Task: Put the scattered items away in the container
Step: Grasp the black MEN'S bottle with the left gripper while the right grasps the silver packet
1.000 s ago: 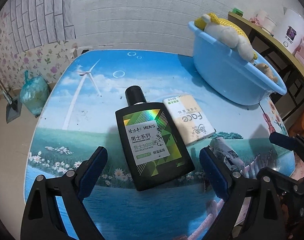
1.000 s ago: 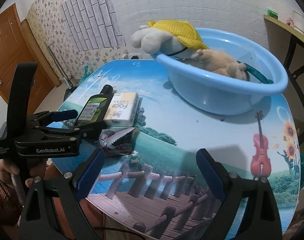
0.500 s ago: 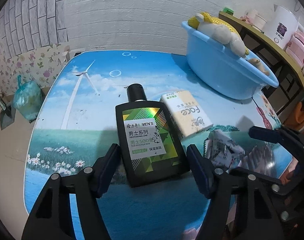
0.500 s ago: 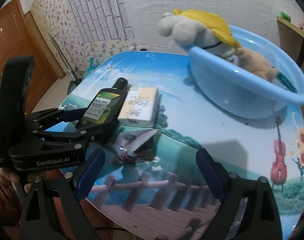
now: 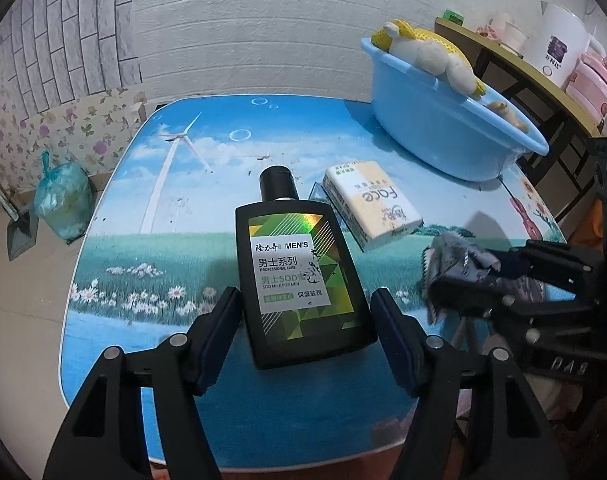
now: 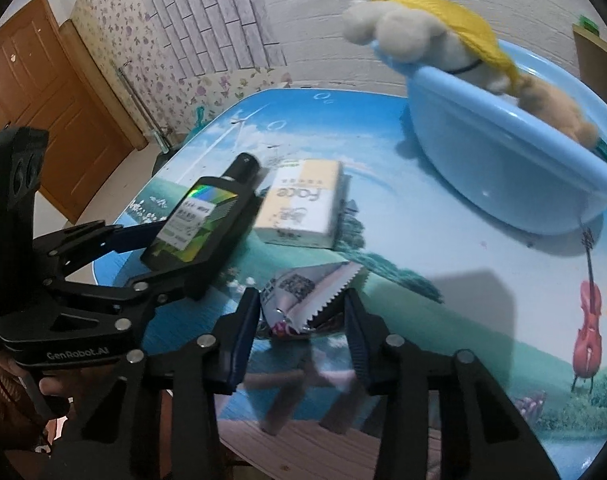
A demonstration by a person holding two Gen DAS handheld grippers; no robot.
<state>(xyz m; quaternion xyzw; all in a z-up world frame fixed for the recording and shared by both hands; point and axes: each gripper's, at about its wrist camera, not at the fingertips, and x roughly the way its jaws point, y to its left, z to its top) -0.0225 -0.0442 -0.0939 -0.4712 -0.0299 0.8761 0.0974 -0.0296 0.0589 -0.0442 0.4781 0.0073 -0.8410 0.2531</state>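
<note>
Two grippers, both busy. My left gripper (image 5: 305, 320) sits at lower centre of the left wrist view, pads on either side of the black lotion bottle (image 5: 299, 276), which lies flat on the table (image 5: 175, 208) with its cap toward the wall. The pads look pressed to the bottle's lower sides, a medium-wide grip.

My right gripper (image 6: 303, 320) is at bottom centre of the right wrist view, jaws closing, with the crumpled snack packet (image 6: 303, 296) between them. Left pad touches the packet edge; right pad is just beside the serrated edge, and I cannot tell whether it touches. Frame is blurred there. In the left wrist view that packet shows at centre right, between the right gripper's fingers.

One tissue pack (image 5: 371, 208), marked "Face", lies just beside the bottle, upper right of it. The blue basin (image 5: 443, 136) stands upper right in the left wrist view, well apart from the bottle, with a plush toy (image 5: 431, 56) draped over its rim. A hand (image 6: 7, 392) holds the left gripper's handle at lower left of the right wrist view.
</note>
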